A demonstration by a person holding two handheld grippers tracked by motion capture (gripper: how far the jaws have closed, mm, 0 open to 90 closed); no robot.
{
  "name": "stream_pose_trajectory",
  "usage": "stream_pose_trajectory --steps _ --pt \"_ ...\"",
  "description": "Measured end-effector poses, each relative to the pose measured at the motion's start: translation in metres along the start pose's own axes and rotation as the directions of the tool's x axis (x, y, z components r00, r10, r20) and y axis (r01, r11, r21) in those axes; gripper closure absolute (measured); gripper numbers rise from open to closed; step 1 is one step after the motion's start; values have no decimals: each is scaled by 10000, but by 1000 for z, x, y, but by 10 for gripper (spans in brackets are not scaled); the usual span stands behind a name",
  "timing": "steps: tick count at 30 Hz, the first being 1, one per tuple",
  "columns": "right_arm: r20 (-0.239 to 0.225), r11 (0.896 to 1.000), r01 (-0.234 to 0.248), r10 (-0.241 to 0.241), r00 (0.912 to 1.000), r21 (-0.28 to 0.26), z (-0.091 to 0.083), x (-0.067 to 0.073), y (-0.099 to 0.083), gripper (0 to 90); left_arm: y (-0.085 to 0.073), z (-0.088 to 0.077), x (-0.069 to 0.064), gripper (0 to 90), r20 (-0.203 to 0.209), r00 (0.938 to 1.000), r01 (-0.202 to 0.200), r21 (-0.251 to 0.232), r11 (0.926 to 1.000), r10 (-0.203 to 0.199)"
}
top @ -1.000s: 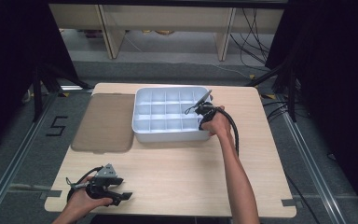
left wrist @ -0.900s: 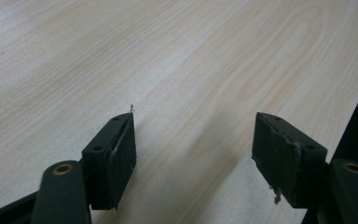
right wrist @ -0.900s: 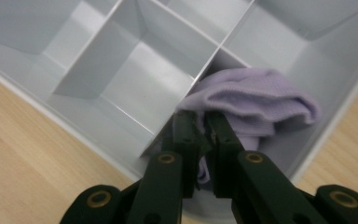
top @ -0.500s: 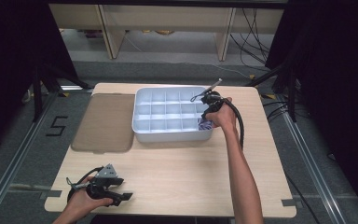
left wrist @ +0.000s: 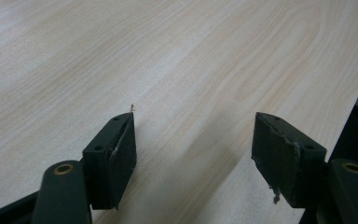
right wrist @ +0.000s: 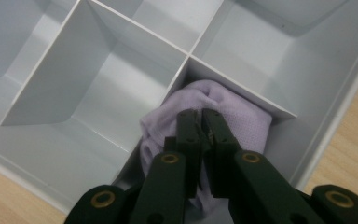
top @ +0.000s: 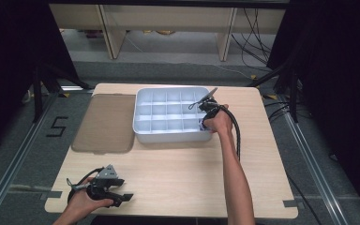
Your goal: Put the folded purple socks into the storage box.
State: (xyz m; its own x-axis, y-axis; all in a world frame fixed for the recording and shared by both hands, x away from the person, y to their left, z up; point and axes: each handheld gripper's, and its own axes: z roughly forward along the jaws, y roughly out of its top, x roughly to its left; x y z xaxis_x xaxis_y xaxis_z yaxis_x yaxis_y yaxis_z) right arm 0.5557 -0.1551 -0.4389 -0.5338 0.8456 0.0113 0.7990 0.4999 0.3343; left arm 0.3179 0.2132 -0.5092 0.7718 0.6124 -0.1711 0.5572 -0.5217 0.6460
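A: High view?
B: Right gripper (top: 205,117) at the organiser tray's (top: 168,136) near-right corner compartment; left gripper (top: 122,197) rests on the table (top: 183,178).
A: Left gripper view?
B: Jaws apart, nothing between.
A: Right gripper view?
B: Jaws together, pinching the lilac cloth (right wrist: 242,121) inside that compartment.

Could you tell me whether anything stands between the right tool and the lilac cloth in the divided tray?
Nothing visible does. The right tool already has its jaws closed against the lilac cloth, which sits bunched in a corner compartment of the white tray. The dividers stand beside the cloth, not across the tool's path.
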Motion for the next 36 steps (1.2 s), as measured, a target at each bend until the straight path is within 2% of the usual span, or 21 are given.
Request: stream_pose_trajectory --steps 2,5,10,11,13,14,16,17,18,19,20,21,22,23,26,27,29,32,33,34,36 --pt "19 9997 -202 202 9998 102 2 1 -1 864 0 0 -1 305 50 10000 46 -40 10000 -46" --pt "-64 9999 52 -51 10000 144 6 0 -2 866 0 0 -1 305 70 9999 129 -101 9999 -128" --pt "-75 9994 76 -74 9999 352 7 2 -2 854 0 -1 0 306 -9 10000 -19 53 10000 19" --pt "-78 9994 -155 157 9998 318 4 2 -2 846 0 -2 1 305 49 9999 -132 159 9998 131" --pt "-86 9992 -274 277 9996 286 -1 -1 -4 832 0 -1 0 305 29 9999 110 17 9999 -110" --pt "-234 9991 -394 390 9990 -131 -8 -3 -5 818 0 -1 -1 306 36 9998 199 -95 9998 -199" --pt "-164 9985 -414 408 9990 -349 -11 -4 -6 810 1 0 -2 308 64 9995 300 -240 9993 -299" --pt "-305 9973 5 -27 9995 -734 -12 -8 -8 802 1 -1 -1 309 40 9999 145 -124 9998 -145" --pt "-401 9973 -43 14 9992 -734 -15 -7 -9 793 1 -2 0 309 1 10000 -11 -73 10000 11" --pt "-203 9967 -189 173 9996 -794 -17 -5 -10 783 2 -3 0 308 5 9999 -121 -23 9999 121" --pt "-263 9948 -87 60 9996 -1016 -18 -5 -11 774 2 -1 -1 308 -2 10000 79 -187 9998 -79" --pt "-325 9950 -201 171 9993 -975 -21 -5 -12 766 2 -2 -1 308 -45 10000 39 -157 9999 -39" --pt "-402 9930 10 -58 9992 -1180 -22 -6 -12 755 2 -2 0 308 -70 9999 -112 -104 9999 112" --pt "-381 9928 -222 178 9991 -1181 -24 -4 -13 738 2 -2 0 308 -66 9999 -109 -113 9999 108" --pt "-392 9902 -130 76 9992 -1393 -28 -2 -14 710 2 -3 0 307 13 10000 24 -121 9999 -24" --pt "-373 9881 -42 -15 9993 -1538 -29 -1 -14 699 2 -2 -2 307 5 9997 232 -312 9992 -232" --pt "-459 9850 102 -184 9988 -1724 -33 0 -15 673 3 -4 1 307 -66 10000 -74 -132 9999 73" --pt "-362 9854 2 -65 9993 -1702 -37 2 -17 636 2 -5 0 305 -75 9999 78 -253 9997 -80" --pt "-479 9809 -1 -94 9988 -1945 -39 3 -17 623 3 -4 0 305 -85 9999 148 -348 9993 -151" --pt "-398 9752 185 -279 9988 -2204 -39 2 -18 619 3 -5 0 304 -99 9999 13 -331 9995 -17" --pt "-532 9765 -30 -86 9985 -2155 -45 5 -19 593 3 -5 0 304 -113 9999 -7 -357 9994 3"
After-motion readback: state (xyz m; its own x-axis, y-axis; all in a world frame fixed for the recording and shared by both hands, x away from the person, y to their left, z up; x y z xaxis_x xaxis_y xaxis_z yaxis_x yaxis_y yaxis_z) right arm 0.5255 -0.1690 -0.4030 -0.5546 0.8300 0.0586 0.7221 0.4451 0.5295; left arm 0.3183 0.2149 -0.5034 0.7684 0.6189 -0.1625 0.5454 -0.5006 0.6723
